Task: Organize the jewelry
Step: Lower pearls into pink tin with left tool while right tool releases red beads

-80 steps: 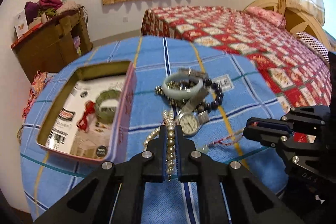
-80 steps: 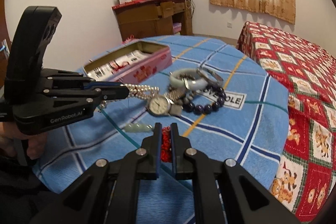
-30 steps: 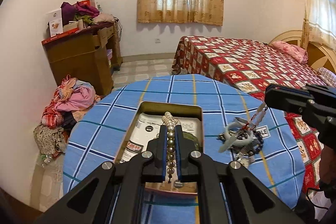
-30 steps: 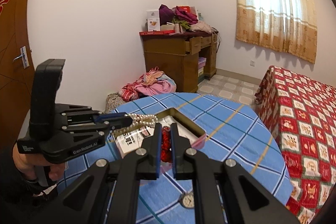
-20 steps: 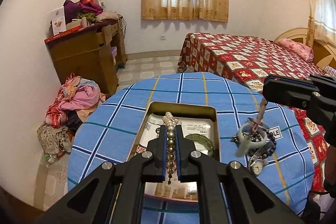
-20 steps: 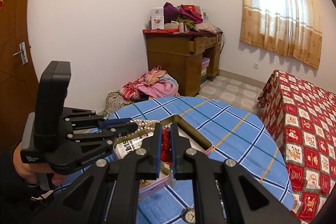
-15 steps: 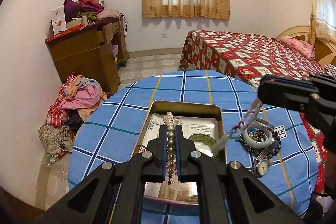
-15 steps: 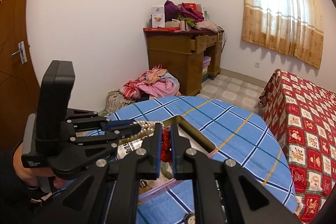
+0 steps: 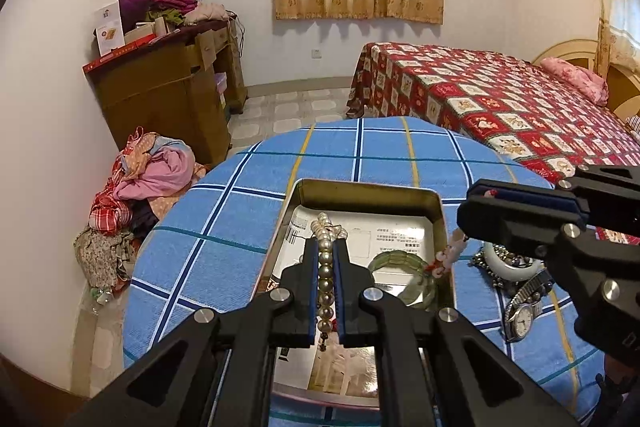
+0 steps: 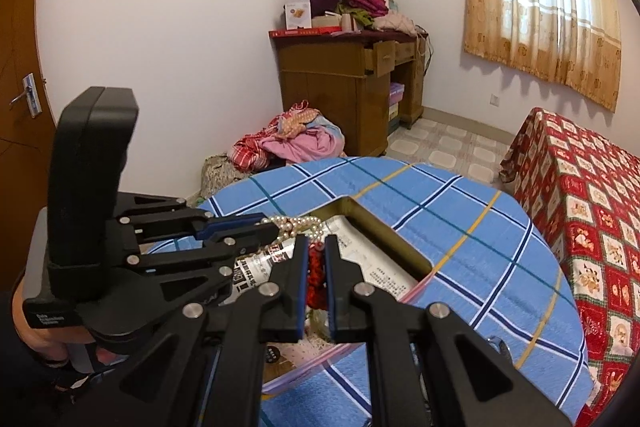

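Note:
My left gripper (image 9: pixel 326 261) is shut on a pearl strand (image 9: pixel 325 269) and holds it above the open tin box (image 9: pixel 370 187). My right gripper (image 10: pixel 316 259) is shut on a red cord necklace (image 10: pixel 315 269); its beaded cord (image 9: pixel 448 257) hangs over the box's right side in the left wrist view. A green bangle (image 9: pixel 402 279) lies inside the box. A white bangle (image 9: pixel 508 267), a wristwatch (image 9: pixel 522 321) and dark beads lie on the blue checked cloth right of the box.
The round table's blue cloth (image 9: pixel 240 227) ends close on all sides. A wooden cabinet (image 9: pixel 168 95) and a clothes pile (image 9: pixel 152 179) stand by the left wall. A bed with a red cover (image 9: pixel 500 99) lies to the right.
Both grippers lifted their necklaces off the table and carried them left over the tin box. The red cord's hanging end has swung from the jewelry pile to the box's right side.

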A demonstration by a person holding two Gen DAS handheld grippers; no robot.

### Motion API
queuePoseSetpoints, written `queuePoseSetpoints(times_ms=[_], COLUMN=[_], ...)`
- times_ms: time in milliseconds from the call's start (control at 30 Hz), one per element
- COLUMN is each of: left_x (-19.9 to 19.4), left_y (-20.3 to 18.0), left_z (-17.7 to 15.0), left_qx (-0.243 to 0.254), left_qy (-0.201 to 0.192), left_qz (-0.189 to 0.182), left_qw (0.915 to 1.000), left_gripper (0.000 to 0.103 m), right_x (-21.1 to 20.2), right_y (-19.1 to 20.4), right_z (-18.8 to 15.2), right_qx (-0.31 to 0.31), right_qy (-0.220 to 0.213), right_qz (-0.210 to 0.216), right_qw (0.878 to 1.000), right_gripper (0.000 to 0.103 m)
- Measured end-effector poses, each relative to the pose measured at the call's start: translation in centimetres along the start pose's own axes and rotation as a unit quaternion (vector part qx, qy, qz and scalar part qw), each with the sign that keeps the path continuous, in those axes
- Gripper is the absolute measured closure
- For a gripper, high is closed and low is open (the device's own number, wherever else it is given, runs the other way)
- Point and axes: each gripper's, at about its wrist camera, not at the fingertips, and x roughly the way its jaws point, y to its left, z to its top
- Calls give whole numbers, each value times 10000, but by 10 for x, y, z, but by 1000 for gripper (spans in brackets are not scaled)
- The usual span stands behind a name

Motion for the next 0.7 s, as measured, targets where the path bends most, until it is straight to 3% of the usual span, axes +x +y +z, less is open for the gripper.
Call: queuePoseSetpoints(times_ms=[700], left_x=[31], left_y=[4], left_z=[-5], left_qx=[34], left_qy=[348], left_qz=[99], left_qw=[9993], left_gripper=[97], right_x=[28], right_y=[-6], right_z=[-13], right_qx=[157], right_qy=[272], right_qz=[-117], right_qw=[9994], right_gripper=[93])
